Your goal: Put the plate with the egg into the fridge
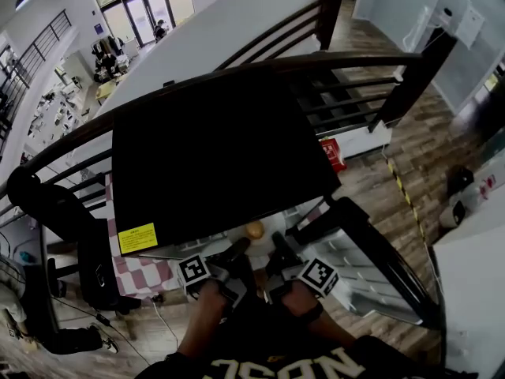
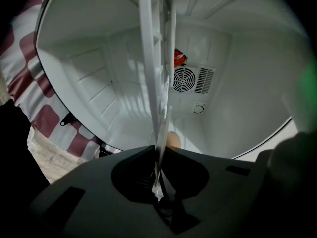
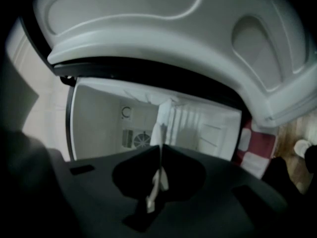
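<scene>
Two grippers, one in each of my hands, hold the same white plate (image 1: pixel 276 226) by its near rim. My left gripper (image 2: pixel 159 150) has its jaws pinched on the rim, which shows edge-on in the left gripper view. My right gripper (image 3: pixel 161 148) bites the rim the same way just beside it. The brown egg (image 1: pixel 254 230) sits on the plate just past my left jaws. The plate is at the open mouth of the black-topped fridge (image 1: pixel 213 156), reaching into the white compartment; I cannot tell whether it rests on anything inside. On the back wall are a round fan grille (image 2: pixel 184 79) and, above it, a small red item (image 2: pixel 179 58) too blurred to name. The fridge door (image 1: pixel 371 267) stands open at my right, and a red-and-white checked cloth (image 1: pixel 146 275) lies at the left.
</scene>
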Tool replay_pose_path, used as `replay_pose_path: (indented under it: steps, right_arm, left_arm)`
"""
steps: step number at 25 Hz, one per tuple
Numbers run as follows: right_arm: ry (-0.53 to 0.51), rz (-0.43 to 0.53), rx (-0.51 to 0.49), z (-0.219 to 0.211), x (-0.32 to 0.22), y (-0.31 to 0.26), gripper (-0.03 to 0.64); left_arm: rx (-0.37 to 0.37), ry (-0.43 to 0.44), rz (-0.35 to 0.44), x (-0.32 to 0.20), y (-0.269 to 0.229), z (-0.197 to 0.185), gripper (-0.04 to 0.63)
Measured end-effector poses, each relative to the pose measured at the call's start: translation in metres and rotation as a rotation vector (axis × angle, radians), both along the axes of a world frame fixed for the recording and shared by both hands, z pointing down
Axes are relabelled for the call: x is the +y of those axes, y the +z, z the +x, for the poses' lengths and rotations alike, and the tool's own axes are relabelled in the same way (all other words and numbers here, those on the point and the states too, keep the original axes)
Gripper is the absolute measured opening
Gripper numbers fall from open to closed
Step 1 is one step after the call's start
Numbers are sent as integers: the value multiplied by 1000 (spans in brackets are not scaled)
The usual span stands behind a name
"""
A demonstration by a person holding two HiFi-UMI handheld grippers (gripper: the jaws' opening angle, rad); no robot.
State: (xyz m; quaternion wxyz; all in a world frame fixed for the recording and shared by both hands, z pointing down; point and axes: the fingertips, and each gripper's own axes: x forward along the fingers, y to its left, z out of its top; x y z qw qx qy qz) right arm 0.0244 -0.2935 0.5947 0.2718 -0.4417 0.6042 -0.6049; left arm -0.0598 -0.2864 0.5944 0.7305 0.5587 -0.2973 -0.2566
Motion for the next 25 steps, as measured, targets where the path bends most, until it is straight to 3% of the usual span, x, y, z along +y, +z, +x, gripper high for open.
replay_pose_path:
  steps: [21, 25]
  right_arm:
    - [8, -12, 10, -4, -32, -1, 31]
    - [2, 55, 12, -5, -33, -7, 31]
  left_arm:
    - [34, 3, -41, -19, -3, 0, 48]
    - [65, -23, -23, -20, -4, 0, 49]
